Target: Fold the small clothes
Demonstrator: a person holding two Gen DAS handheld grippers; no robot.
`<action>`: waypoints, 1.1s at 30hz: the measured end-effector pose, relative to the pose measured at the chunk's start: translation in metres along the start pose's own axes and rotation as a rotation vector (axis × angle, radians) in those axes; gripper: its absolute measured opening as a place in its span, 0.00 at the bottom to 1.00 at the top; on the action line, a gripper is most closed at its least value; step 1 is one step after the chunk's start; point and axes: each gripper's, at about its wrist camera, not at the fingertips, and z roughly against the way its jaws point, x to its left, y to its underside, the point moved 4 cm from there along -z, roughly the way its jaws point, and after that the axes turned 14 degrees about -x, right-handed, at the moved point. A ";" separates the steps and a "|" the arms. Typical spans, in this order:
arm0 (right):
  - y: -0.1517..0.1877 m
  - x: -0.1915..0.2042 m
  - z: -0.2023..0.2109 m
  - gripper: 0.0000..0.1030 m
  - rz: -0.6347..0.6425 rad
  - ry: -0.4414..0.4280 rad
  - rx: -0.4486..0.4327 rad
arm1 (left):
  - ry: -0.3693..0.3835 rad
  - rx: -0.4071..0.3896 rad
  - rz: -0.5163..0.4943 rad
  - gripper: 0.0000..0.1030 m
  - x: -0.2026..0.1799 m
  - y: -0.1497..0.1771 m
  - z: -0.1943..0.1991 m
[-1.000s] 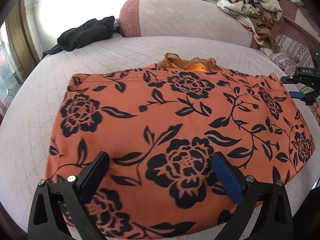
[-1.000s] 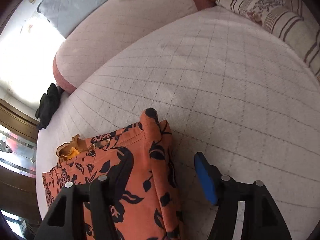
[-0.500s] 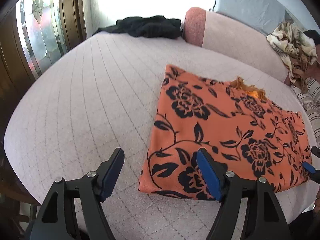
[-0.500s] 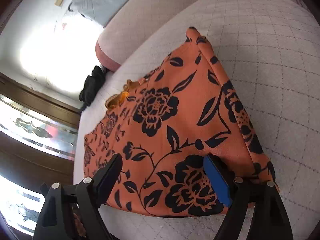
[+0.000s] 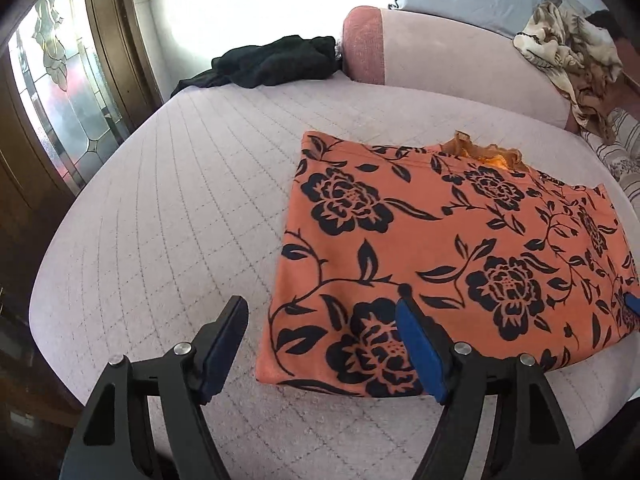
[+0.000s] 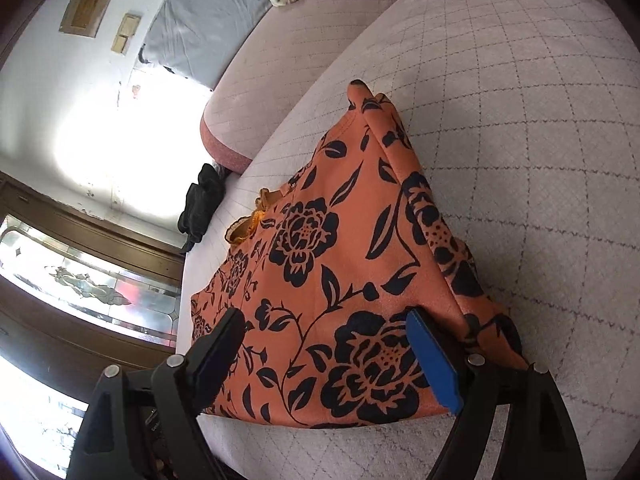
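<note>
One orange floral-print folded fabric garment [image 5: 460, 240] is lying flat on the quilted pinkish bed [image 5: 180, 220]; one black cloth heap [image 5: 276, 62] w/ it further back. Two claws: left claw [image 5: 320, 344] & right claw [image 6: 324, 352] are hovering angled down at its near edge, both spread, pinching nothing.

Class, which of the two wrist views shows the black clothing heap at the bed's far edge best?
The left wrist view: the black heap lies spread out in full. In the right wrist view it is a small dark bundle beside the bolster, seen end-on.
</note>
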 end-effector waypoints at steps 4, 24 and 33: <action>0.002 0.002 -0.001 0.83 0.029 0.003 0.006 | 0.010 -0.003 -0.016 0.75 -0.019 -0.003 -0.001; 0.045 0.006 0.046 0.83 -0.161 0.028 0.000 | 0.130 -0.022 -0.025 0.75 -0.073 -0.013 -0.012; 0.012 -0.025 0.023 0.81 -0.333 0.110 -0.116 | 0.169 0.031 -0.113 0.75 -0.123 0.002 -0.043</action>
